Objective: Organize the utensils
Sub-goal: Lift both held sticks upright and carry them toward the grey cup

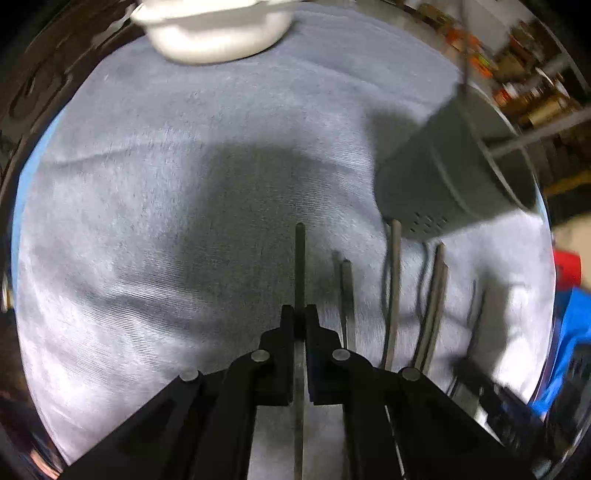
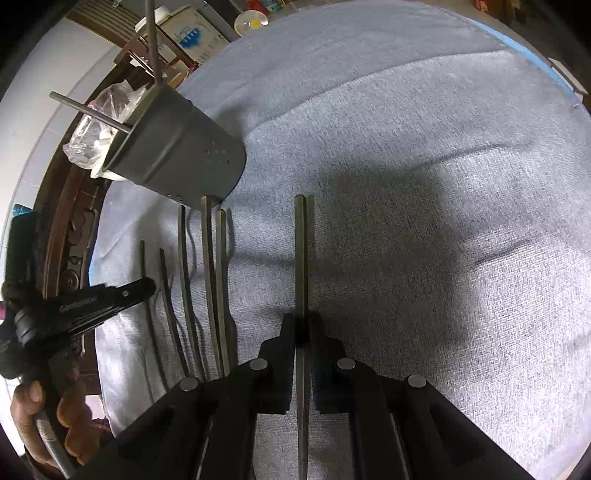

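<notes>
My left gripper (image 1: 299, 314) is shut on a thin dark utensil handle (image 1: 300, 266) that sticks out forward above the grey towel (image 1: 166, 166). My right gripper (image 2: 301, 321) is shut on another flat metal utensil handle (image 2: 301, 251). A grey perforated utensil holder (image 1: 454, 173) stands on the towel to the right of my left gripper; in the right wrist view the holder (image 2: 181, 155) is at the upper left with two utensils in it. Several utensils (image 2: 210, 280) lie side by side on the towel below it. My left gripper also shows in the right wrist view (image 2: 147, 286).
A white bowl (image 1: 214, 29) sits at the far edge of the towel. A clear plastic bag (image 2: 99, 125) lies behind the holder. Shelves with clutter (image 1: 524, 74) stand beyond the table. A blue cloth (image 1: 569, 339) is at the right edge.
</notes>
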